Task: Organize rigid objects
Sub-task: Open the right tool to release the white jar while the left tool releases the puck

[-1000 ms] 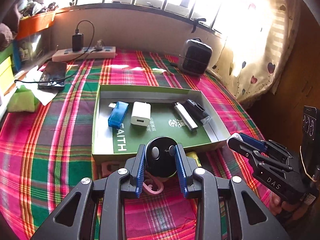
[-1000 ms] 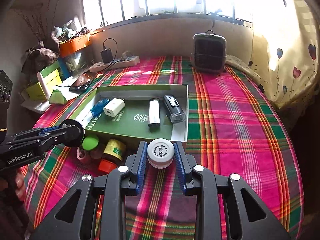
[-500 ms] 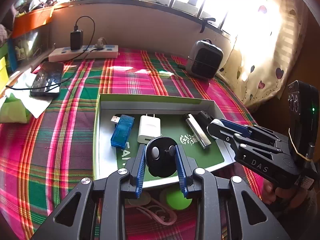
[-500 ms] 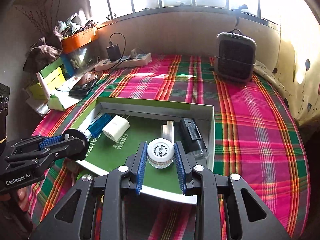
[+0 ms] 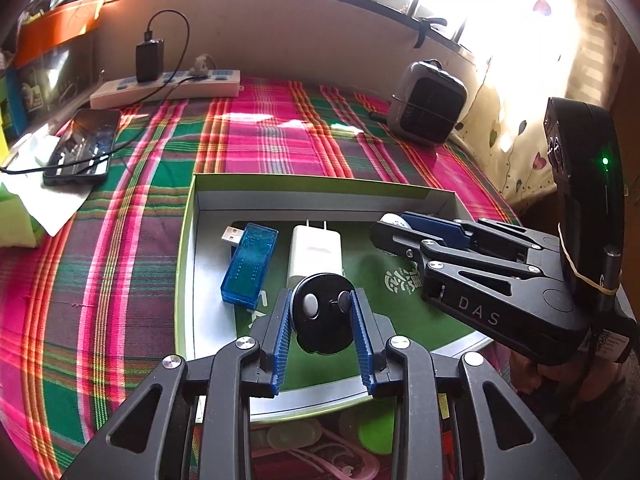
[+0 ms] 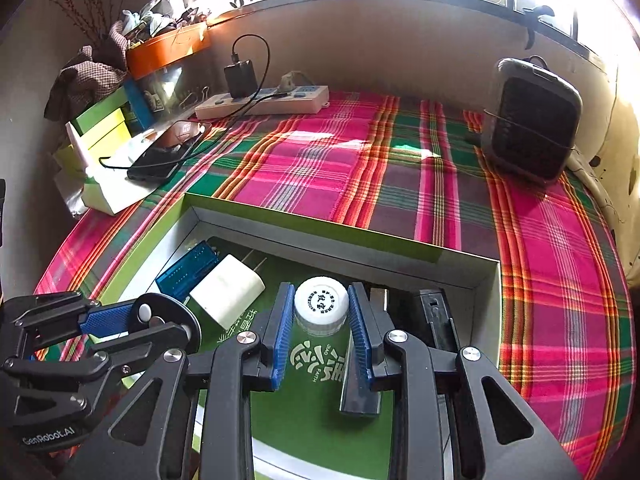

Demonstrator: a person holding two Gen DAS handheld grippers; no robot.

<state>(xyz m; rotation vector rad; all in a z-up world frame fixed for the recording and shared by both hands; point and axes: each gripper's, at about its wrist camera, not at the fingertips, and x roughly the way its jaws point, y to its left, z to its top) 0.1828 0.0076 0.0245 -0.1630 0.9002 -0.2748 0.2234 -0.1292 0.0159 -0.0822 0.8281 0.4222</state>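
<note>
Left wrist view, left to right. A phone [image 5: 82, 148] lies on the plaid cloth [image 5: 132, 264] at far left, cabled toward a white power strip [image 5: 166, 90] by the wall. The green tray [image 5: 188, 280] occupies the centre; in it, a blue USB device [image 5: 250, 264] lies beside a white charger plug [image 5: 316, 252], the two close but apart. The left hand-held gripper [image 5: 322, 316] is clenched on a black round disc [image 5: 322, 320], held above the near part of the tray, just in front of the charger plug. To its right, the right hand-held gripper [image 5: 394, 224] reaches over the tray. A small heater [image 5: 426, 104] stands at the far right of the cloth.

Right wrist view, left to right. Boxes and an orange bin [image 6: 168, 50] line the left wall. The left hand-held gripper [image 6: 160, 320] with its black round disc [image 6: 166, 322] enters from lower left, over the tray's left edge. The right hand-held gripper [image 6: 320, 320] is grasping a small white-capped jar [image 6: 321, 306], held over the tray floor between the white charger plug [image 6: 226, 296] and a dark rectangular item [image 6: 436, 320] near the right wall. Whether the jar touches the floor cannot be told.
</note>
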